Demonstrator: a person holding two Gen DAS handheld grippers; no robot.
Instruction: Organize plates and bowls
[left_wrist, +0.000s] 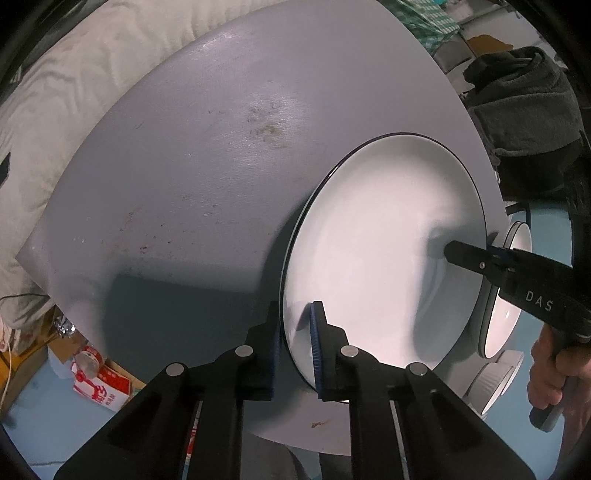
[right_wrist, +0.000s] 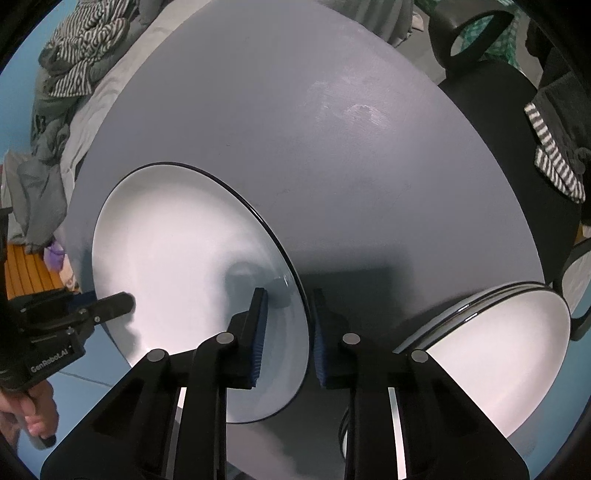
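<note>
White plate gripped at opposite rim edges by both grippers.

The plate (left_wrist: 384, 236) sits on the grey round table (left_wrist: 184, 166). The left gripper (left_wrist: 295, 347) has narrowed onto its near rim; the right gripper (right_wrist: 288, 332) straddles the opposite rim, also narrow, pads at the edge. Stacked plates (right_wrist: 498, 354) lie just beside, at the table's edge.

I see a glossy white glazed plate (left_wrist: 384, 236) with a thin dark rim on my matt grey worktop (left_wrist: 184, 166), whose surface looks scuffed and stained. My tongs (left_wrist: 295, 343) are matt black plastic with ribbed blue pads (left_wrist: 316, 347) and dull metal pins.
</note>
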